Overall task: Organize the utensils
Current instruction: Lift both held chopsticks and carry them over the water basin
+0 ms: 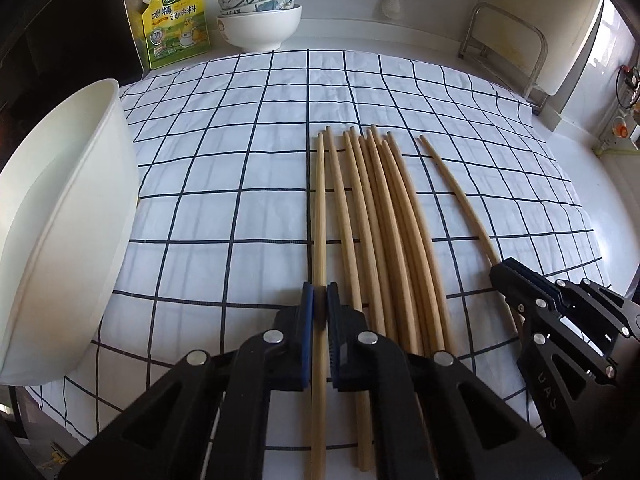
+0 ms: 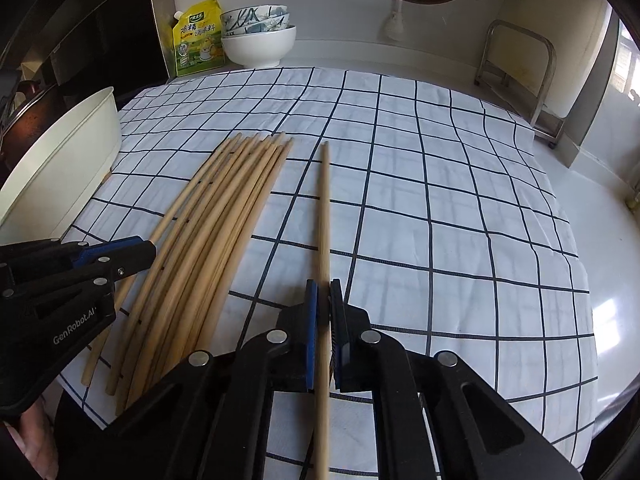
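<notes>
Since each of your grippers, left gripper [image 1: 319,300] and right gripper [image 2: 323,300], has its fingers clenched on one chopstick — the left chopstick [image 1: 319,208] and the lone chopstick [image 2: 324,216] — you seem to be pairing them for the white bin [image 1: 60,220].

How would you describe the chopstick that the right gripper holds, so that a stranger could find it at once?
Start at the white checked cloth that covers the counter, and find the bundle of wooden chopsticks lying on it. To the right of that bundle lies the single chopstick, with the right gripper closed on it. Unlike the others, it lies alone, with bare cloth on both sides.
</notes>
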A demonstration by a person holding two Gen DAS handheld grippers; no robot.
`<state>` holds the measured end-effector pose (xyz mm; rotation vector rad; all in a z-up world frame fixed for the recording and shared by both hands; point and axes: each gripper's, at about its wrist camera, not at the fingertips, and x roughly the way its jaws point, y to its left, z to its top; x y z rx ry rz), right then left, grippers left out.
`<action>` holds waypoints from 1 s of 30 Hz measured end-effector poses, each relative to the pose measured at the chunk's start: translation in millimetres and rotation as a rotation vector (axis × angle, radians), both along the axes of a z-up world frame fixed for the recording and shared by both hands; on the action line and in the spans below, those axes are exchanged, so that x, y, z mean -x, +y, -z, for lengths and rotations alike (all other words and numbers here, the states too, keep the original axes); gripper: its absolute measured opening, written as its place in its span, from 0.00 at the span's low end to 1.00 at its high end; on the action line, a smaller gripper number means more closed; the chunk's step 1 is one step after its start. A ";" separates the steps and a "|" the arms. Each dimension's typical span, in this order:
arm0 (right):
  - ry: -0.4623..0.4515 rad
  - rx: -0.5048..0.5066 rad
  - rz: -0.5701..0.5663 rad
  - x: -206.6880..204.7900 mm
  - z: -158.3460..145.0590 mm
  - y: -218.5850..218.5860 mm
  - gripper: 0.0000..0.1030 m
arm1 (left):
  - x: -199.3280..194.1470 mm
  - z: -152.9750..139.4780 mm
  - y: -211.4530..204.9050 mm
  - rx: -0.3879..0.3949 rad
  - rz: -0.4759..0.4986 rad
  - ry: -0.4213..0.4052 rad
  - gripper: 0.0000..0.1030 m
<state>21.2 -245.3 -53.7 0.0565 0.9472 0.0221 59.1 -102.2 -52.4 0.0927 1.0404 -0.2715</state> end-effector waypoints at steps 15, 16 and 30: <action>-0.067 -0.120 0.020 1.3 -49.3 5.8 0.06 | 5.8 -56.0 33.1 0.157 -0.008 -0.074 0.07; -0.080 -0.131 0.013 -1.0 -57.0 10.1 0.06 | 6.0 -66.1 38.5 0.161 -0.011 -0.101 0.07; -0.132 -0.196 -0.270 -84.0 -113.2 174.2 0.06 | -22.3 -117.5 196.8 0.093 -0.260 -0.268 0.07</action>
